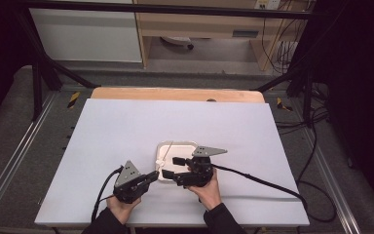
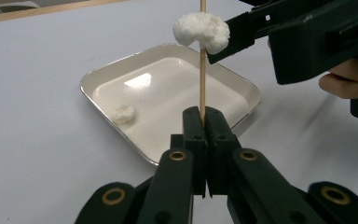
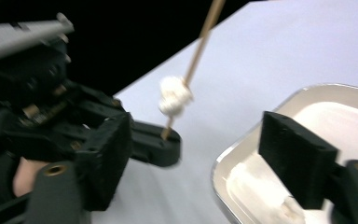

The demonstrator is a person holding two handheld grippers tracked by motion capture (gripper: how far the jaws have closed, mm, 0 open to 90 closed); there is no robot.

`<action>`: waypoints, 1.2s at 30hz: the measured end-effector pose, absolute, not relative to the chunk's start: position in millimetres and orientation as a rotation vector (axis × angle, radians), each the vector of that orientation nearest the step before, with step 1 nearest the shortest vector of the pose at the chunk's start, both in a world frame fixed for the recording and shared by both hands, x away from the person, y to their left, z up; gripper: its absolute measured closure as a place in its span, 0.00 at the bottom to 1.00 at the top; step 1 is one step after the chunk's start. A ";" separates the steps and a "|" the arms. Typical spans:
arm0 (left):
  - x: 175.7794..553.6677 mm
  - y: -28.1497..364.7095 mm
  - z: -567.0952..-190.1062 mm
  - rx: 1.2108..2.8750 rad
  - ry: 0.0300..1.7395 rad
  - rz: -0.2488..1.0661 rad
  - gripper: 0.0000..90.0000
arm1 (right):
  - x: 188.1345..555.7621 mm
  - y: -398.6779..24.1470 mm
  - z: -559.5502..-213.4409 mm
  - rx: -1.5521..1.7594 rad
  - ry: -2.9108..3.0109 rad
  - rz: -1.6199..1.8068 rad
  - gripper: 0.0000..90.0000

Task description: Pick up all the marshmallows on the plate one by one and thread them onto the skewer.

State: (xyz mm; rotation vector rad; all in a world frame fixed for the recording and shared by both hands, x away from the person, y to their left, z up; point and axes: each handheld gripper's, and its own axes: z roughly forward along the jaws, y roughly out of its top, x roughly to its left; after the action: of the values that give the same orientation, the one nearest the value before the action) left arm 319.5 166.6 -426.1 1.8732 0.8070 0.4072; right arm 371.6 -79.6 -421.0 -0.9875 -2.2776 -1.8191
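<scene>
On the white table (image 1: pixel 126 126), near the person's edge, sits a shallow white tray (image 2: pixel 242 88) with rounded corners, and both grippers work just over its near side. The step in hand looks like threading soft white lumps onto a thin wooden skewer (image 2: pixel 203 79). The left gripper (image 2: pixel 207 116) has its fingers pressed tight together on the skewer's lower end and holds it upright. The right gripper (image 3: pixel 200 154) has its fingers spread wide with nothing between them; in the left gripper view one of its fingers (image 2: pixel 242 32) lies against the lump on the skewer (image 2: pixel 200 30), though whether it presses or merely rests beside it I cannot tell.

One more lump (image 2: pixel 123 113) lies loose in the tray, toward its left corner as the left gripper view shows it. The next move probably calls for the right gripper to go down into the tray, close gently on that piece and carry it up to the skewer's tip.

The skewered lump is puffy, irregular and fluffy, like a cotton ball or marshmallow, pierced through its middle.
</scene>
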 end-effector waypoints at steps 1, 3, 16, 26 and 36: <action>319.6 167.8 -425.9 1.874 0.809 0.405 0.99 | 372.2 -80.2 -421.0 -0.991 -2.303 -1.810 0.21; 320.1 170.0 -425.9 1.873 0.810 0.399 0.98 | 374.1 -81.4 -420.7 -0.981 -2.349 -1.806 0.15; 321.9 185.2 -427.9 1.908 0.845 0.395 0.98 | 392.6 -93.6 -412.8 -1.053 -2.626 -1.563 0.11; 323.4 188.9 -430.4 1.920 0.851 0.390 0.98 | 401.6 -89.1 -425.3 -1.076 -2.736 -1.434 0.17; 324.1 190.7 -430.9 1.922 0.852 0.375 0.98 | 403.2 -73.6 -438.0 -0.977 -2.842 -1.305 0.41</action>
State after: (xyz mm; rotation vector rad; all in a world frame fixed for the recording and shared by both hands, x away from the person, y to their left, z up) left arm 324.1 190.7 -430.9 1.9221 0.8519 0.3752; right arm 403.2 -73.6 -438.0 -0.9770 -2.8417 -1.3050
